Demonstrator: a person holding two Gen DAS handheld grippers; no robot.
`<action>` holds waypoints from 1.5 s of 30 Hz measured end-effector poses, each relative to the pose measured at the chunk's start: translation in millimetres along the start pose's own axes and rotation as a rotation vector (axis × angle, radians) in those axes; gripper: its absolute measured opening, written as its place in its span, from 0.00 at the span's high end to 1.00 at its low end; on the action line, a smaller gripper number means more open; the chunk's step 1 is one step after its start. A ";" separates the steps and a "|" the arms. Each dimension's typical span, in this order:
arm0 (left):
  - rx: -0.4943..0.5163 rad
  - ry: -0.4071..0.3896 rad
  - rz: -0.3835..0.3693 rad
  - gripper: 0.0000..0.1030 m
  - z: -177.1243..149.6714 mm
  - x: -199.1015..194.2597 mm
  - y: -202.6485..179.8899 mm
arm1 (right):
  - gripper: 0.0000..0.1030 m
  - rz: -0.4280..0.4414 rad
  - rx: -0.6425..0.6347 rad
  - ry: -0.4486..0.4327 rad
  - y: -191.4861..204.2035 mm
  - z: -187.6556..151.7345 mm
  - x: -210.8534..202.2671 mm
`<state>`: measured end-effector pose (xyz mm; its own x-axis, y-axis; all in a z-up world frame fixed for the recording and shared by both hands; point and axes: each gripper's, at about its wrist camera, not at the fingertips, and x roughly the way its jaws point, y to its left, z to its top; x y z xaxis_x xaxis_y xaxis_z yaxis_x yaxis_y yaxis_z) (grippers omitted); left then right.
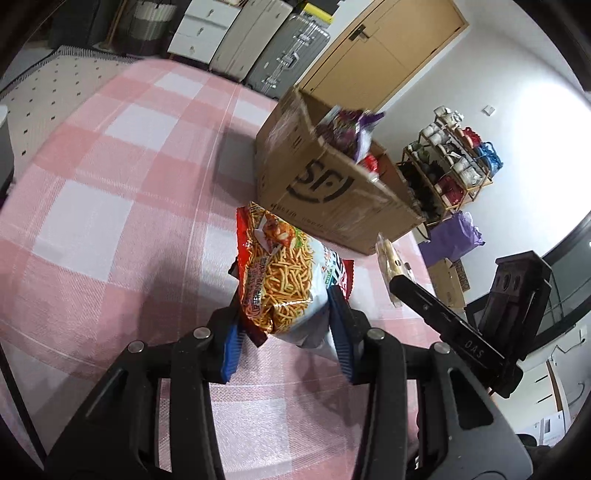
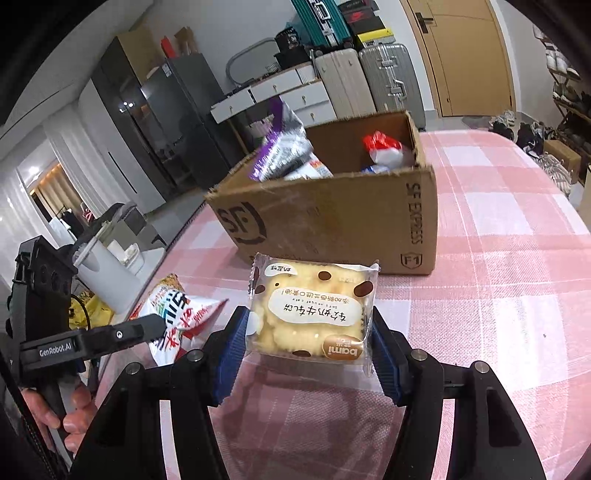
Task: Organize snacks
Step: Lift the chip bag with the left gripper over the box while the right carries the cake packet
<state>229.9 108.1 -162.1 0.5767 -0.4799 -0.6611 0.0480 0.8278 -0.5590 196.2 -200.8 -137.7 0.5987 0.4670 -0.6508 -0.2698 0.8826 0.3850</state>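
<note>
My left gripper [image 1: 286, 295] is shut on a red and white bag of noodle snacks [image 1: 284, 280], lifted off the pink checked tablecloth [image 1: 110, 206]. Beyond it stands an open cardboard box [image 1: 317, 192] holding a purple packet [image 1: 354, 129] and a red one. My right gripper [image 2: 306, 325] is shut on a clear-wrapped nougat cake [image 2: 314, 306], also raised above the cloth. The same box [image 2: 332, 221] stands just ahead of it, with the purple packet [image 2: 280, 147] and the red and white packet [image 2: 384, 147] inside. The noodle bag [image 2: 177, 314] shows at the left in the other gripper.
Suitcases [image 1: 280, 55] and white drawers [image 1: 207, 29] line the wall behind the table. A shoe rack [image 1: 450, 158] stands to the right by a wooden door [image 1: 384, 48]. A white bin [image 2: 103, 273] sits off the table's left edge. A hand [image 2: 70, 413] holds the left gripper's handle.
</note>
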 end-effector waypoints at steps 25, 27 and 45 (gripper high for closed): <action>0.186 -0.113 -0.056 0.63 99.9 -19.7 -120.0 | 0.40 0.022 -0.066 -0.180 14.2 100.0 -67.8; 0.189 -0.112 -0.053 0.63 108.9 -10.6 -125.8 | 0.40 0.015 -0.062 -0.189 8.9 113.7 -69.1; 0.279 -0.091 0.091 0.63 136.1 84.7 -145.2 | 0.40 0.024 -0.021 -0.144 -21.5 182.6 -14.5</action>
<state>382.8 -13.2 -68.8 0.6593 -0.3821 -0.6475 0.2070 0.9202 -0.3322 331.0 -236.6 -17.0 0.6938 0.4765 -0.5400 -0.3001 0.8729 0.3848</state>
